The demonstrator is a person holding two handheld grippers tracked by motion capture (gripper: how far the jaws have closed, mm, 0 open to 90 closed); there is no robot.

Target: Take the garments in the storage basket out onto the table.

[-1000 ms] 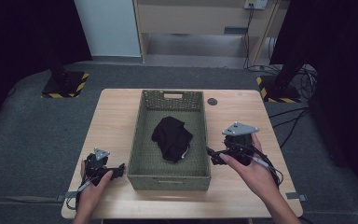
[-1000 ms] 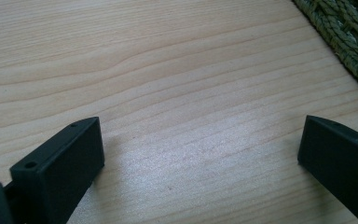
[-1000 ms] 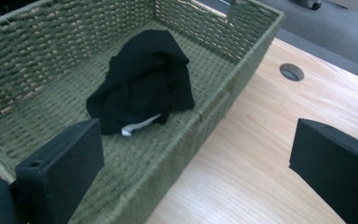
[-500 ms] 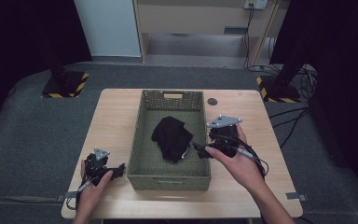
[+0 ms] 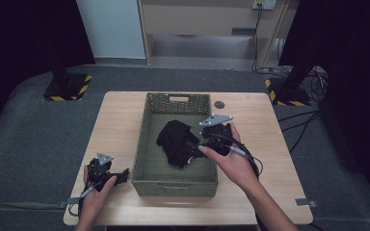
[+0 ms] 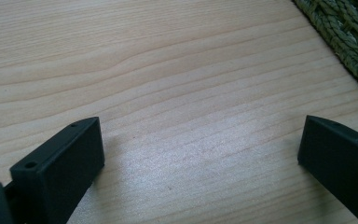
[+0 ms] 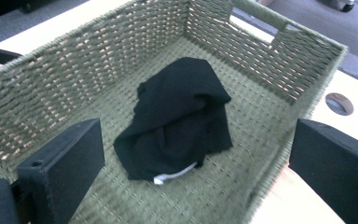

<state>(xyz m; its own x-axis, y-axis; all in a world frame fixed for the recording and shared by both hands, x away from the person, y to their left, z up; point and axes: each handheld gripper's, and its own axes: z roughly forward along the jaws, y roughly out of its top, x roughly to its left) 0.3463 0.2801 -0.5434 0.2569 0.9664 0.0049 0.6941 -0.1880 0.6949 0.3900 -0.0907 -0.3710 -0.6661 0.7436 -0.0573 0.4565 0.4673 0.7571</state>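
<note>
Fingers (image 7: pixel 65 158) of my right gripper (image 5: pixel 196 150) are spread wide with nothing between them, aimed down at the crumpled black cloth with a small white tag (image 7: pixel 177 116) lying on the floor of the green woven basket (image 5: pixel 144 139). I judge the cloth soft, light and limp, so it will sag and drape once lifted; the raised fold on top of the heap looks the best place to pinch, not the flat edge by the tag. Against a second ago, my right gripper has moved in from the pale wooden worktop (image 5: pixel 115 120) over the basket's right wall to hang just above the cloth. My left gripper (image 5: pixel 123 174) stays low over the worktop just beside the basket's near left corner, its fingers (image 6: pixel 60 172) wide apart and empty
</note>
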